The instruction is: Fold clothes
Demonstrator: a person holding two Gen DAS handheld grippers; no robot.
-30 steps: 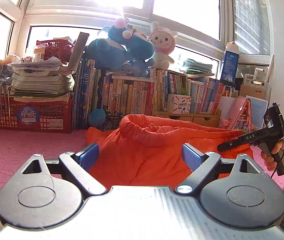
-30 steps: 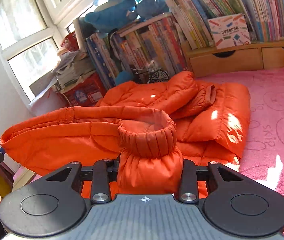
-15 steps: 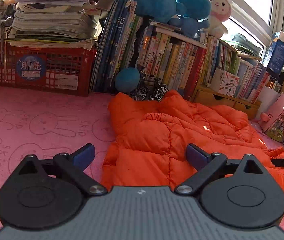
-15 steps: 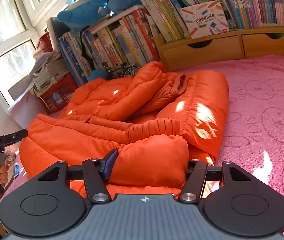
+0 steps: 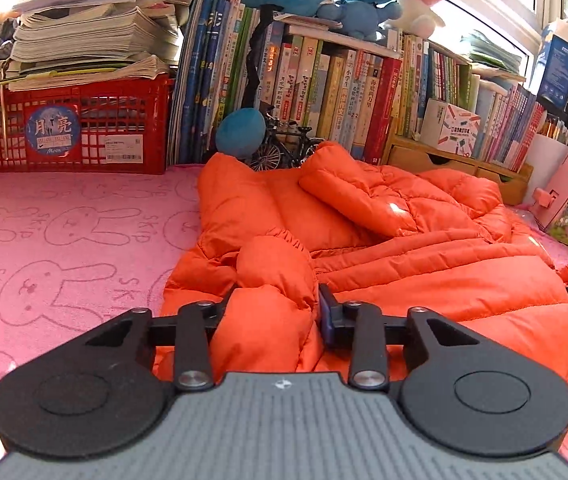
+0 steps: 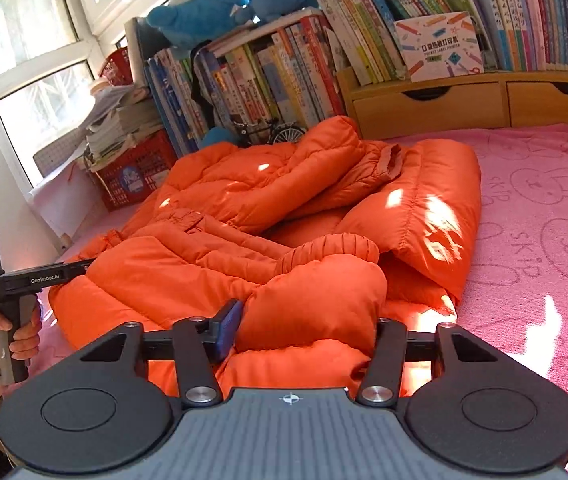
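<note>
An orange puffer jacket (image 5: 384, 240) is spread on the pink bunny-print mat (image 5: 63, 240), in front of a row of books (image 5: 344, 100) and a red crate (image 5: 71, 128). A puffy fold at the near edge is clamped between the fingers of the left gripper (image 5: 275, 312); a blue pad is seen pressed into the fabric on 1 side. A similar bulge, just below an elastic cuff (image 6: 328, 248), is pinched by the right gripper (image 6: 304, 328), again with padding squeezed between the fingers.

The near part of the jacket appears to be gathered for a fold toward the books, with 2 grips set well apart along the edge. For a clean result, both grippers are best lifted together and kept level, so the edge stays straight. The slippery, springy filling is likely to slide out of a shallow pinch, so firm closure is advised. The loose sleeve (image 6: 284, 176) lying across the middle may bunch under the fold and is better flattened first.
</note>
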